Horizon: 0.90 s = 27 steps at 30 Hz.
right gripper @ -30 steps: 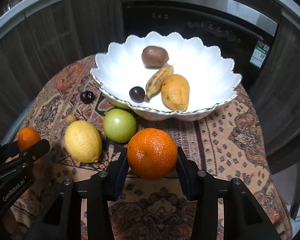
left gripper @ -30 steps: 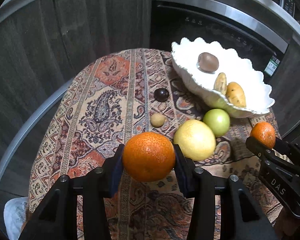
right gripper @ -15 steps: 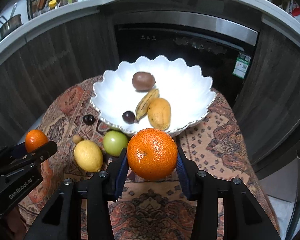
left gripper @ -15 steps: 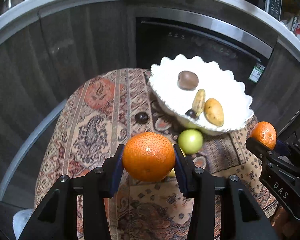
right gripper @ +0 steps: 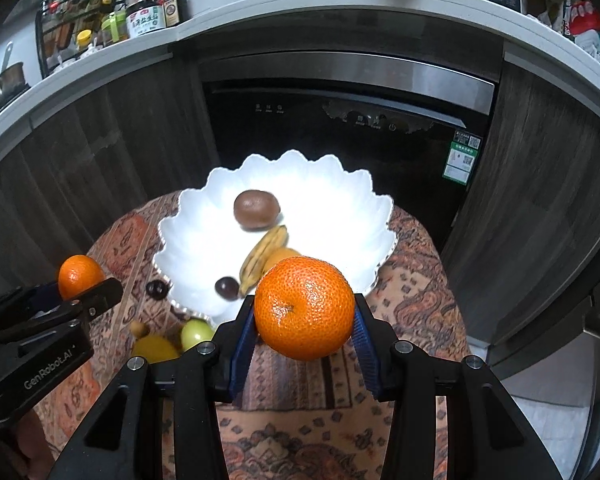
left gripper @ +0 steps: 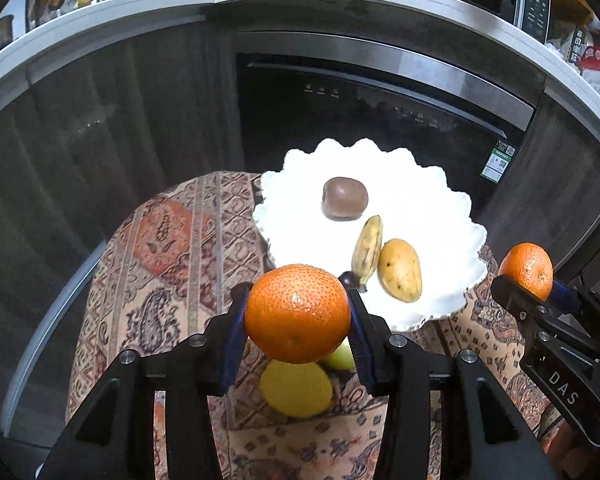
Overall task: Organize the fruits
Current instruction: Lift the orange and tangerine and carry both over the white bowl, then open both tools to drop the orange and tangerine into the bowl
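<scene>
- Above the patterned cloth [left gripper: 172,264], both grippers have risen; lemon [left gripper: 296,388] and green apple [left gripper: 340,356] now sit lower.
- Left gripper [left gripper: 297,314] clamps an orange [left gripper: 297,314]; right gripper [right gripper: 305,314] clamps another orange [right gripper: 305,314].
- White bowl [right gripper: 340,216] lies at twelve o'clock, before a dark dishwasher [right gripper: 340,132].

white bowl [left gripper: 452,216], orange tangerine [left gripper: 297,314], paisley cloth [left gripper: 172,264]

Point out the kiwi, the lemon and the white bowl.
kiwi [left gripper: 344,199], left wrist view, middle of its brown skin.
lemon [left gripper: 296,390], left wrist view, its yellow side.
white bowl [right gripper: 228,178], right wrist view, scalloped far rim.
</scene>
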Tool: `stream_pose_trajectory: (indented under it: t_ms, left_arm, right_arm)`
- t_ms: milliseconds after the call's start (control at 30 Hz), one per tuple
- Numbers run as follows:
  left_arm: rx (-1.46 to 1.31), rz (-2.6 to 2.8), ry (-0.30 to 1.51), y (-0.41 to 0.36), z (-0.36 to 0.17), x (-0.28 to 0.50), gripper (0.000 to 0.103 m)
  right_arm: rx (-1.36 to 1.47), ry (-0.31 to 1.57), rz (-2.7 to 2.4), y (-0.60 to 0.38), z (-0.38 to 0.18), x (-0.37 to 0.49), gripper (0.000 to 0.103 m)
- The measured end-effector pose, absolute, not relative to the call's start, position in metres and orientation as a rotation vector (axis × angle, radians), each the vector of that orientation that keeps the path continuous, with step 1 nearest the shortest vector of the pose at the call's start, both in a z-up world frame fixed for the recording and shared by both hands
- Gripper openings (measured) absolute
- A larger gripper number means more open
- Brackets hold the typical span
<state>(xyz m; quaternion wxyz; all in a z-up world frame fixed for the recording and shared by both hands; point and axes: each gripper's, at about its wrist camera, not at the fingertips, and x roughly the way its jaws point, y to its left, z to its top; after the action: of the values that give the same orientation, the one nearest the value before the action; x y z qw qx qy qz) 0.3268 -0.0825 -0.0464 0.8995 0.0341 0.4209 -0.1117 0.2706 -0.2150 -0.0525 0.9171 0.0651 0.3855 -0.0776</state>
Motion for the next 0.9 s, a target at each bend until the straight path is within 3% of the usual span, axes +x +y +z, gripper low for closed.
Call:
stream_pose_trajectory:
  t_ms: [900]
  left_arm:
    - [0.097,-0.259,0.913,-0.121,-0.07,0.418,0.045]
  right_arm:
    - [0.165,0.834,-0.188,-0.257,-0.075,0.347,0.046]
